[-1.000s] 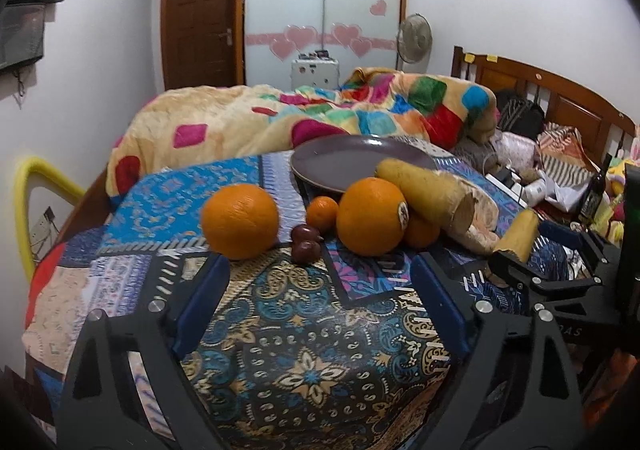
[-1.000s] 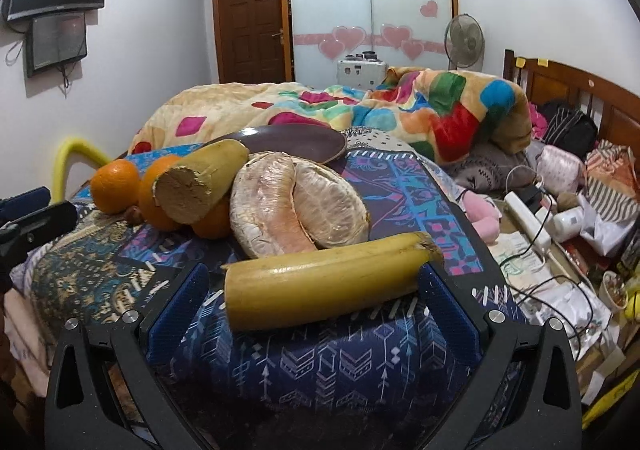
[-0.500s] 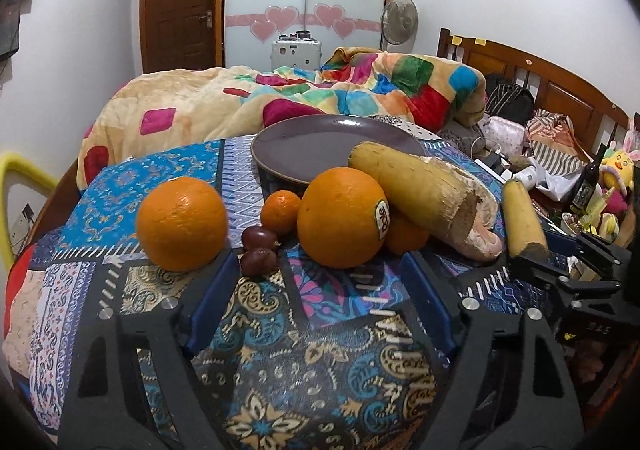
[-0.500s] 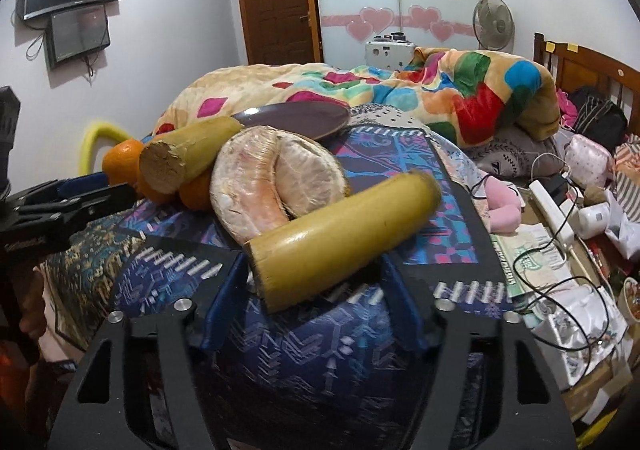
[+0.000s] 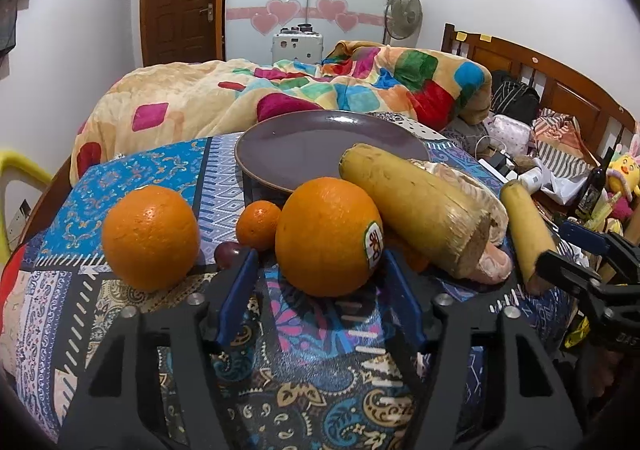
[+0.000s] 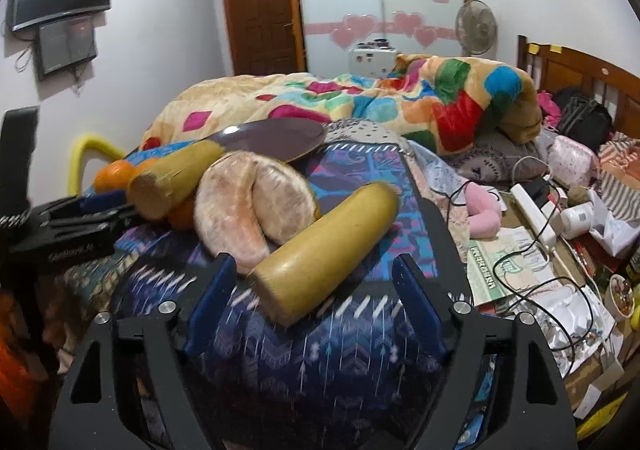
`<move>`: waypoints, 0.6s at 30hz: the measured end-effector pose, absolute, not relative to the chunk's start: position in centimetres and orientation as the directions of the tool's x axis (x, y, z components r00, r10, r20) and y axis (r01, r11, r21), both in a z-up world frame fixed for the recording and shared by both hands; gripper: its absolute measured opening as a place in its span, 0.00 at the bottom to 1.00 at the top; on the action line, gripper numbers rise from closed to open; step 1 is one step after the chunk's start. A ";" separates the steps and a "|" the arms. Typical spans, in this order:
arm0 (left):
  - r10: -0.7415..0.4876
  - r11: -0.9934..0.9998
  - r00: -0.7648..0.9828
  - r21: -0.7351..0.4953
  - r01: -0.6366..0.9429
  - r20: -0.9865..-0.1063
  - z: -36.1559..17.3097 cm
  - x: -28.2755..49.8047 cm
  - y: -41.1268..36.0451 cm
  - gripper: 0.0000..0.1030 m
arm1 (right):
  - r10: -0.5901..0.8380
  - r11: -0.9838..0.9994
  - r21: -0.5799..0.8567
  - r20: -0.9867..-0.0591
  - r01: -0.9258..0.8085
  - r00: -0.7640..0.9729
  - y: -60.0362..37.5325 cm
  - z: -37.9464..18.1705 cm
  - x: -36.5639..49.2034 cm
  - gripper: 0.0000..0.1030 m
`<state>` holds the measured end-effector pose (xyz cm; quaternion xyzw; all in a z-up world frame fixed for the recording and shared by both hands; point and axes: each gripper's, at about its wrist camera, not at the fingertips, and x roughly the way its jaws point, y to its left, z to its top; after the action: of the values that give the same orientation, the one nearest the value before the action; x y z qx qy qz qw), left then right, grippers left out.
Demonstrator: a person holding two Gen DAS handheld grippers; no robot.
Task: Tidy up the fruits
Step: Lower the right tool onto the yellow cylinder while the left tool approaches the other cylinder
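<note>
In the left wrist view my left gripper (image 5: 320, 282) is open, its blue pads either side of a stickered orange (image 5: 328, 236) on the patterned cloth. A second orange (image 5: 150, 236), a small tangerine (image 5: 258, 224), a dark plum (image 5: 228, 252) and a cut yellow stalk (image 5: 412, 208) lie close by, in front of an empty brown plate (image 5: 320, 146). In the right wrist view my right gripper (image 6: 316, 290) is open around the near end of another yellow stalk (image 6: 328, 246). Peeled pomelo halves (image 6: 252, 206) lie just behind it.
A colourful quilt (image 5: 320, 90) is heaped behind the plate. To the right of the cloth lie cables, papers and a power strip (image 6: 532, 210). The wooden headboard (image 5: 540, 78) stands at far right. My left gripper shows at the left of the right wrist view (image 6: 72, 226).
My left gripper moved forward and right and narrowed, so the stickered orange now sits between its pads. My right gripper turned, narrowed and closed in on the end of the near yellow stalk.
</note>
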<state>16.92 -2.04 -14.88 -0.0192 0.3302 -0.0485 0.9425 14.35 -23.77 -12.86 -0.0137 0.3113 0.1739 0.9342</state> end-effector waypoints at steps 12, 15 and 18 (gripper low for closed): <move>-0.116 0.993 0.779 -0.067 0.095 -0.617 -14.2 16.4 -1.8 0.45 | 0.311 0.943 0.098 -0.603 -0.319 0.735 -23.0 -13.9 16.3 0.62; -0.106 0.994 0.782 -0.059 0.089 -0.615 -13.7 15.7 -1.3 0.38 | 0.310 0.939 0.073 -0.605 -0.337 0.734 -23.2 -13.7 15.5 0.53; -0.136 0.991 0.768 -0.087 0.105 -0.625 -13.3 14.9 -0.5 0.19 | 0.311 0.934 0.055 -0.611 -0.353 0.728 -23.6 -13.6 14.9 0.44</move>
<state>14.94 -0.54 -13.31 -0.0237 0.3341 -0.0641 0.9400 14.88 -23.62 -13.57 -0.0324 0.3226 0.1786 0.9290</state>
